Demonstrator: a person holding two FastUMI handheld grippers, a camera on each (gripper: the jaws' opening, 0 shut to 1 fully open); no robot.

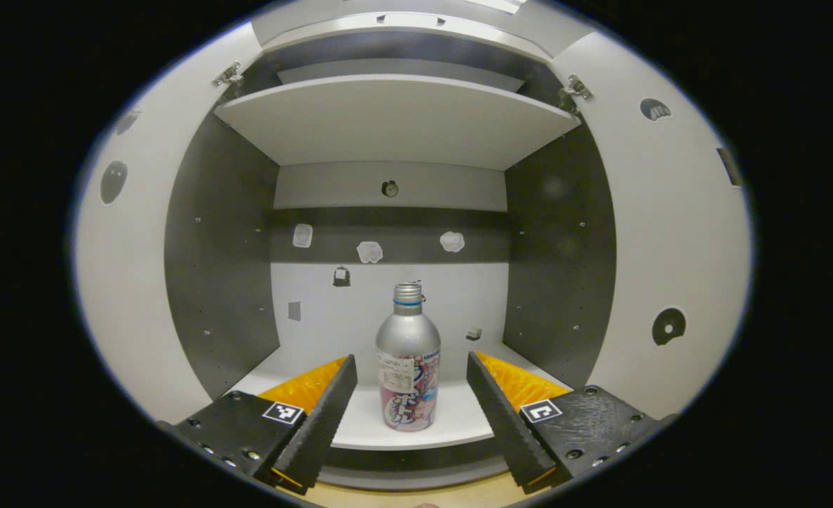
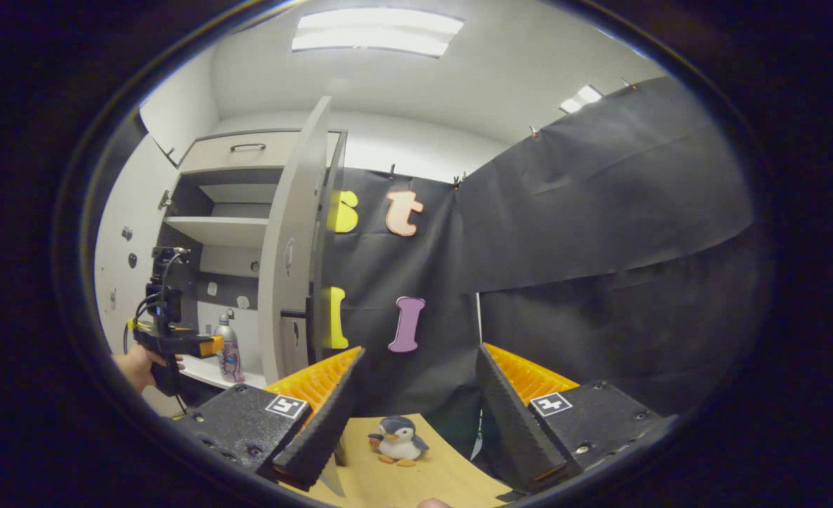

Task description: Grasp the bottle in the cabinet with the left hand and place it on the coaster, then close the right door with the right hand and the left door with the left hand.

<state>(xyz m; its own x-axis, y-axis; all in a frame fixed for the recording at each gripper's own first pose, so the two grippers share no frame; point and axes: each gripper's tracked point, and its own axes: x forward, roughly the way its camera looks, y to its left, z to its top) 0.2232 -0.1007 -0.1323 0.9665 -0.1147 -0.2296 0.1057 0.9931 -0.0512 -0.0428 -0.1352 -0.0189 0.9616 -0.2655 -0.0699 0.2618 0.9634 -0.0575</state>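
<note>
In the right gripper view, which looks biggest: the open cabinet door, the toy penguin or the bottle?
1. Cabinet door, by far the largest.
2. and 3. Toy penguin and bottle look much alike; the penguin sits nearer the camera, so I won't rank them.

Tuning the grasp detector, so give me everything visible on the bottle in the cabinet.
The bottle looks like silver metal, with a rounded shoulder, a narrow neck, a ribbed silver cap and a blue ring just under it. A printed label with pink and white areas wraps its lower half. It stands upright, capped, on the cabinet's lower shelf near the front edge, about centred between the side walls. Only the shelf touches it. The left gripper is open, its fingers either side of the bottle in that view but short of it. The right gripper view shows it too.
</note>
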